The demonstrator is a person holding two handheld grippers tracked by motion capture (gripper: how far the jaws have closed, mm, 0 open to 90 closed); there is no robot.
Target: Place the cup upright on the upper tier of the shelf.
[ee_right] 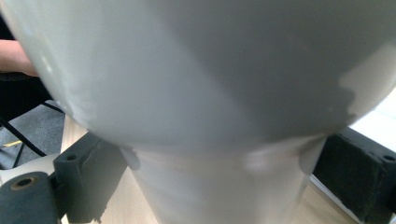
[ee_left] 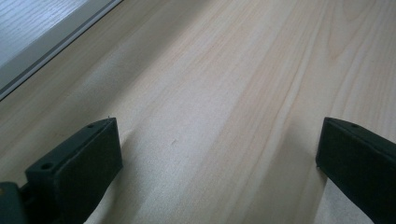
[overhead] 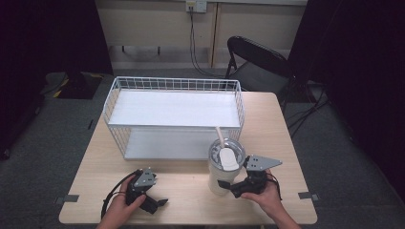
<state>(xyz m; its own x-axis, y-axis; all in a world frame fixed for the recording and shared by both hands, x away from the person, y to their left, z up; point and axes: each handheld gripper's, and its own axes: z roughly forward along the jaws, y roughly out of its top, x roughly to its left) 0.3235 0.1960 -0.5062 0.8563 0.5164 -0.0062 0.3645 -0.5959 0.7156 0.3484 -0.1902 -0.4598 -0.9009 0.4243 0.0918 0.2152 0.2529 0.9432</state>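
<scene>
A white tumbler (overhead: pixel 218 175) with a clear lid and a straw stands upright on the wooden table (overhead: pixel 186 193), near the front right. My right gripper (overhead: pixel 232 187) reaches in from the right, and its jaws press on either side of the tumbler's narrow lower part (ee_right: pixel 224 186); it is shut on it. My left gripper (overhead: pixel 159 203) rests low over the table at the front left. Its jaws stand wide apart, with bare wood between them and its fingertips (ee_left: pixel 93 154) close to the surface.
A white wire basket rack (overhead: pixel 111 98) with two white shelves takes up the far half of the table, just behind the tumbler. A black folding chair (overhead: pixel 260 62) stands beyond the table's far right corner. Grey floor surrounds the table.
</scene>
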